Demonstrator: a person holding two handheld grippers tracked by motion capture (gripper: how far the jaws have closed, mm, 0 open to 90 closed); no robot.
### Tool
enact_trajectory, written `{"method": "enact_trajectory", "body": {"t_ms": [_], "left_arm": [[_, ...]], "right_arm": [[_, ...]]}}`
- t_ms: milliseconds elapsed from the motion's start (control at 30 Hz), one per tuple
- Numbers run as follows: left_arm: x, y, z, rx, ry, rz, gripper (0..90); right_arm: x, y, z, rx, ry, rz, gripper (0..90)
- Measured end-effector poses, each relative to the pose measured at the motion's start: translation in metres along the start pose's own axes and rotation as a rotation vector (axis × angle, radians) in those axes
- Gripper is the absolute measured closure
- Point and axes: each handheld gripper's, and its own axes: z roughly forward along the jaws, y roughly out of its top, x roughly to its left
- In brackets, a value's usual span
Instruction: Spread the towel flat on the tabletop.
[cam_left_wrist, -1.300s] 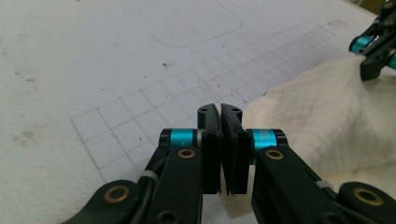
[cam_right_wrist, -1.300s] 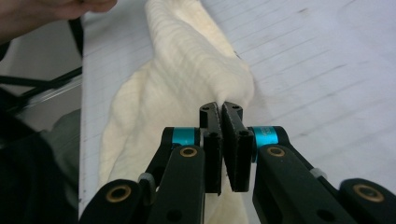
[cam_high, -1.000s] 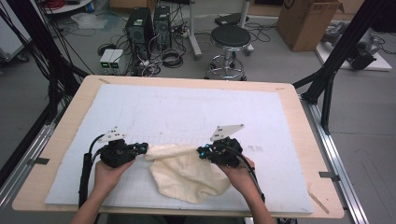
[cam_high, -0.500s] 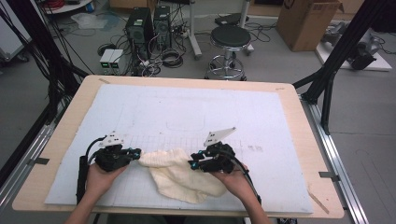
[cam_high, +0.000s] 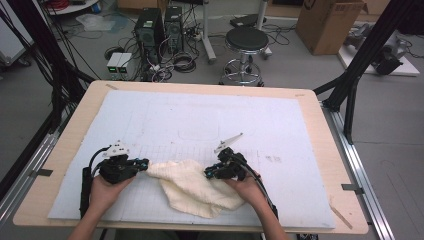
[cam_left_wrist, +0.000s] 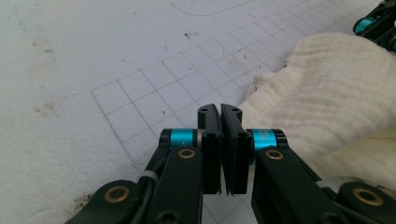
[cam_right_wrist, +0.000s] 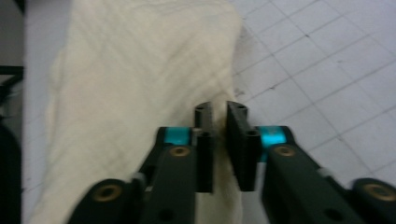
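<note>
Cream cloth (cam_high: 197, 187), crumpled near the front edge of the gridded surface (cam_high: 200, 120). Left claw (cam_left_wrist: 220, 112), jaws together, pinches the cloth's left corner; right claw (cam_right_wrist: 219, 109), jaws nearly together, clamps its right edge. Spreading or folding appears barely begun; flattening remains.

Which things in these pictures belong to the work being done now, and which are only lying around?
Belong to the work:
- cream cloth
- left gripper, jaws closed at the cloth's edge
- right gripper, jaws on the cloth
- white grid mat

Only lying around:
- black stool
- cardboard box
- computer towers
</note>
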Motion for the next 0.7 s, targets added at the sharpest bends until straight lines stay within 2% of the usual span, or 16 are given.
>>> {"method": "enact_trajectory", "body": {"t_ms": [67,167,333,367,433,467,500,533,567,600,700], "left_arm": [[0.0,0.0,0.0,-0.006,-0.003,-0.004,86.5],[0.0,0.0,0.0,-0.012,-0.011,-0.012,86.5],[-0.004,0.002,0.001,-0.053,-0.047,-0.039,86.5],[-0.004,0.002,0.001,-0.051,-0.053,-0.036,86.5],[-0.005,0.002,0.002,-0.045,-0.048,-0.032,86.5],[-0.005,0.002,0.003,-0.039,-0.049,-0.032,86.4],[-0.005,0.002,0.003,-0.029,-0.044,-0.027,86.4],[-0.005,0.002,0.003,-0.025,-0.042,-0.024,86.4],[-0.005,0.001,0.004,-0.023,-0.039,-0.023,86.4],[-0.004,0.001,0.004,-0.019,-0.037,-0.019,86.4],[-0.004,0.001,0.005,-0.011,-0.035,-0.014,86.4]], "right_arm": [[0.001,0.001,-0.006,-0.013,-0.021,-0.011,87.5],[0.004,0.0,-0.022,-0.068,-0.082,-0.023,87.8],[0.011,-0.001,-0.053,-0.188,-0.224,-0.058,87.7],[0.012,-0.002,-0.056,-0.196,-0.234,-0.063,87.6],[0.014,-0.004,-0.054,-0.182,-0.229,-0.063,86.5],[0.015,-0.006,-0.05,-0.155,-0.202,-0.054,84.1],[0.013,-0.008,-0.044,-0.125,-0.152,-0.05,80.1],[0.012,-0.011,-0.036,-0.07,-0.093,-0.035,76.3],[0.013,-0.012,-0.033,-0.046,-0.078,-0.034,74.8],[0.014,-0.013,-0.032,-0.043,-0.078,-0.031,73.3],[0.011,-0.013,-0.04,-0.125,-0.081,-0.012,69.7]]}}
